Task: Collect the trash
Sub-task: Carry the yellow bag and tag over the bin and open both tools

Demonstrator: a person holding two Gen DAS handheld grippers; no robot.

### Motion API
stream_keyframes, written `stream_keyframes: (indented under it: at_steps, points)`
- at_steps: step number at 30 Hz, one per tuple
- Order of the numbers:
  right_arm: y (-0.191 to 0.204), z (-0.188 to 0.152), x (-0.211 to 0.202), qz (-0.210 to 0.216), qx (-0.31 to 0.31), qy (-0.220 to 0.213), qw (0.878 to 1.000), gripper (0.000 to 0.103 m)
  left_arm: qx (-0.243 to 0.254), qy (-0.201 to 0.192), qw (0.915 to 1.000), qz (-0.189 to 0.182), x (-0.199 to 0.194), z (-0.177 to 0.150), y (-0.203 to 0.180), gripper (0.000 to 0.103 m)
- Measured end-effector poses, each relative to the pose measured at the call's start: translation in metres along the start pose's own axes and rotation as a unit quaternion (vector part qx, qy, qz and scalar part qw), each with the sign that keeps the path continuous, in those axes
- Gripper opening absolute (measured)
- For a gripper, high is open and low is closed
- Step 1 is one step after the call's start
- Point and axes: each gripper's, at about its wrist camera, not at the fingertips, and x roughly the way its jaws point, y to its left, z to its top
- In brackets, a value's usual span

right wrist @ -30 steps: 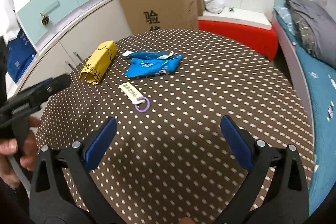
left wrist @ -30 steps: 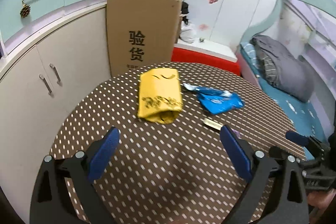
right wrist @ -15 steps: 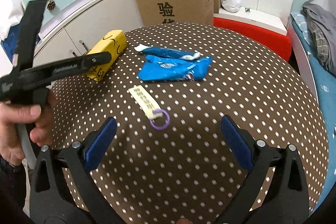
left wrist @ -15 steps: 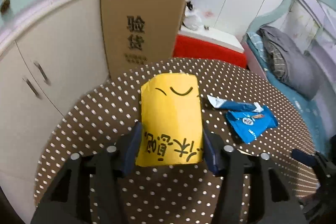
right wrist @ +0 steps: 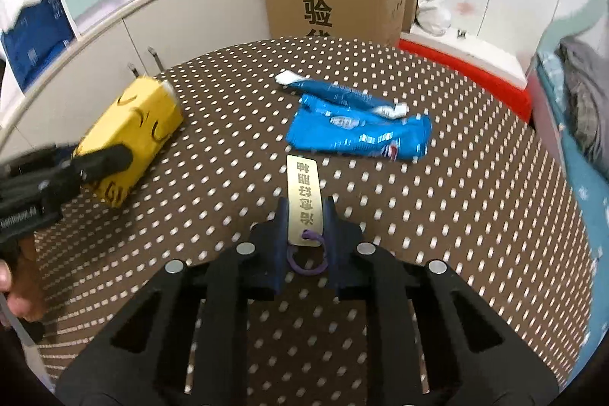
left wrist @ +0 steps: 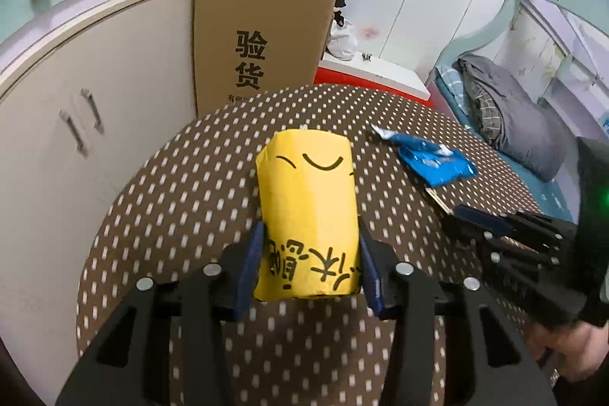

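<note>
L gripper (left wrist: 310, 263) jaws clamp yellow pack (left wrist: 309, 212); R gripper (right wrist: 304, 238) jaws pinch thin tag (right wrist: 304, 200) w/ edge grip, could slip. Blue wrappers (right wrist: 357, 132) lie far on counter (right wrist: 456, 215).

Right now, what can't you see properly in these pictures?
- Left wrist view: the tag is mostly hidden behind the right gripper.
- Right wrist view: the yellow bag's near end is hidden by the left gripper.
- Both views: the small print on the blue wrapper is too small to read.
</note>
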Motion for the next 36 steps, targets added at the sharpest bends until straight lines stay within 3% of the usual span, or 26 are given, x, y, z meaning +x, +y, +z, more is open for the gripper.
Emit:
stream_keyframes:
  at_steps: [15, 27, 36]
  points:
    - [-0.023, -0.081, -0.079, -0.003, 0.076, -0.025, 0.997, 0.018, 0.034, 0.014, 0.9981, -0.05, -0.048, -0.068, -0.03, 0.045]
    - [-0.071, -0.095, -0.146, -0.029, 0.108, -0.087, 0.99, 0.018, 0.082, 0.001, 0.9933, -0.082, -0.066, -0.068, -0.099, 0.045]
    - [-0.123, -0.108, -0.209, -0.069, 0.135, -0.141, 0.978, 0.018, 0.124, -0.023, 0.985, -0.118, -0.08, -0.054, -0.169, 0.045]
